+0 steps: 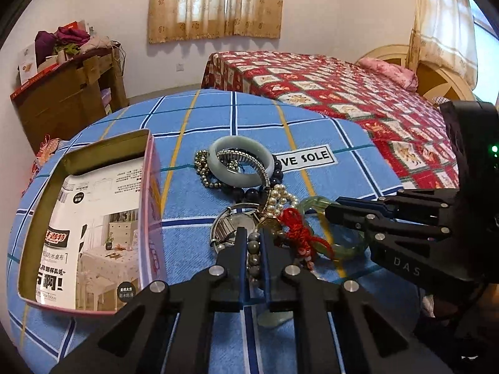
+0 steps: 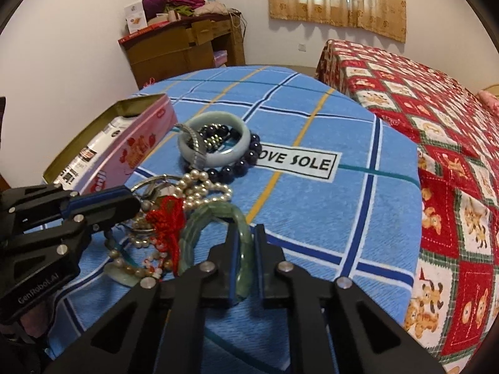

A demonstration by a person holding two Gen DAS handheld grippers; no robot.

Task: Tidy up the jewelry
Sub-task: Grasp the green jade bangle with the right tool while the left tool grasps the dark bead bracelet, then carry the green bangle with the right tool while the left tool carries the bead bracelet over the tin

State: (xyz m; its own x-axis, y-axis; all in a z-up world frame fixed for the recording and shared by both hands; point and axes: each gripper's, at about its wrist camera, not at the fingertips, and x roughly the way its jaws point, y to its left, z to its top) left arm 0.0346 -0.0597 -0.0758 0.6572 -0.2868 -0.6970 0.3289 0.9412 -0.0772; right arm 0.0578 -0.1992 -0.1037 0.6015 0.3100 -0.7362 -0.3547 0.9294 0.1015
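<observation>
A pile of jewelry lies on the blue checked cloth (image 1: 327, 143). My left gripper (image 1: 252, 233) is shut on a grey bead bracelet (image 1: 253, 251) at the near edge of the pile, beside a metal watch (image 1: 232, 227). My right gripper (image 2: 245, 233) is shut on the rim of a translucent green bangle (image 2: 199, 227), which rests on the cloth next to a red knotted cord (image 2: 165, 218) and a pearl strand (image 2: 199, 190). Farther back lies a pale jade bangle (image 2: 215, 146) with a dark bead bracelet (image 2: 243, 165) around it.
An open pink tin (image 1: 152, 205) lined with a printed sheet stands on the cloth left of the pile. A bed with a red patterned cover (image 2: 436, 155) runs along the right. A wooden cabinet (image 1: 68, 99) with clutter on top stands against the far wall.
</observation>
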